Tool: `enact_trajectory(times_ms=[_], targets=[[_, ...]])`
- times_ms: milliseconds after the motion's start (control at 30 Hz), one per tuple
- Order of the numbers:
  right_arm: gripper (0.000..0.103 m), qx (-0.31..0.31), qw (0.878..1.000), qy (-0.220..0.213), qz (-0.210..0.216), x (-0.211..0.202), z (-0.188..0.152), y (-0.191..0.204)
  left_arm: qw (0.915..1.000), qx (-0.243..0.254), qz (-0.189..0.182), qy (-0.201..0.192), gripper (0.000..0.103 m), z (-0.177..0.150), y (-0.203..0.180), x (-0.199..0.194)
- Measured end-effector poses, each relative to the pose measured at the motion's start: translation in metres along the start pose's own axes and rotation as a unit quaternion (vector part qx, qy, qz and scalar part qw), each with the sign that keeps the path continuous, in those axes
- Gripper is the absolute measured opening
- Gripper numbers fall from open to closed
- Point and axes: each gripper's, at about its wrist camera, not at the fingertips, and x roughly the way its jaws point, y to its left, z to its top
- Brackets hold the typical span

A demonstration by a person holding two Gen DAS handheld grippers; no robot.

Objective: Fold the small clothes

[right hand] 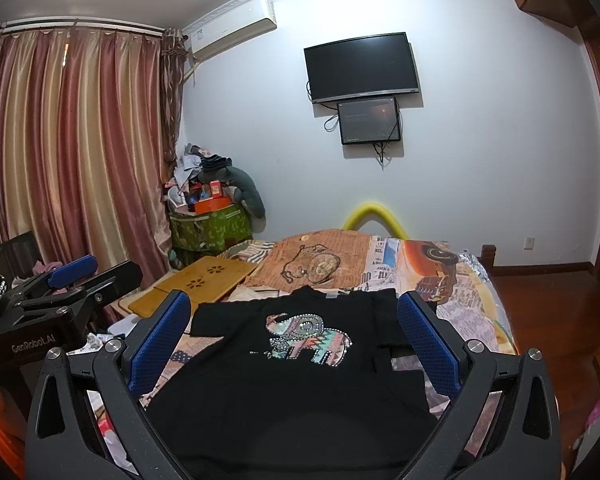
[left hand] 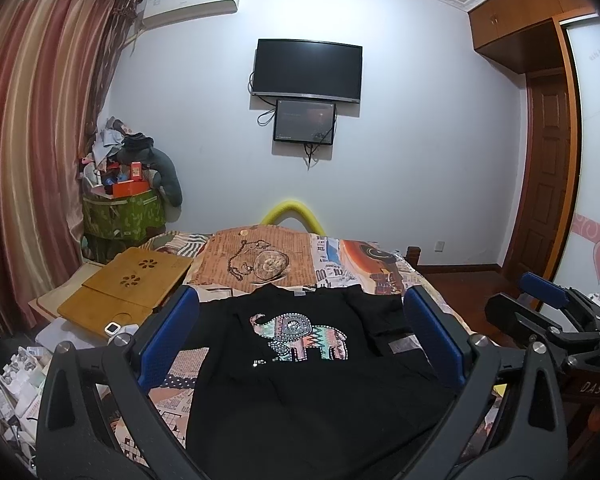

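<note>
left hand-held gripper: black frame; blue textured pads; silver screws | right hand-held gripper: same

Ahead of you a pale wall carries a dark television with a smaller screen just below and an air conditioner high up; striped curtains hang left, a wooden door stands right, and a patterned bed holds a bamboo tray
</note>
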Motion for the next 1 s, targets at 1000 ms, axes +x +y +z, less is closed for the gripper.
enact_trajectory(times_ms=[1000], targets=[[0.103,0.002,1.0,0.004,0.0,-0.0001,0.0,-0.0011,1.0,-0.003,0.003,0.004,0.103,-0.0052,0.0056,0.0067]])
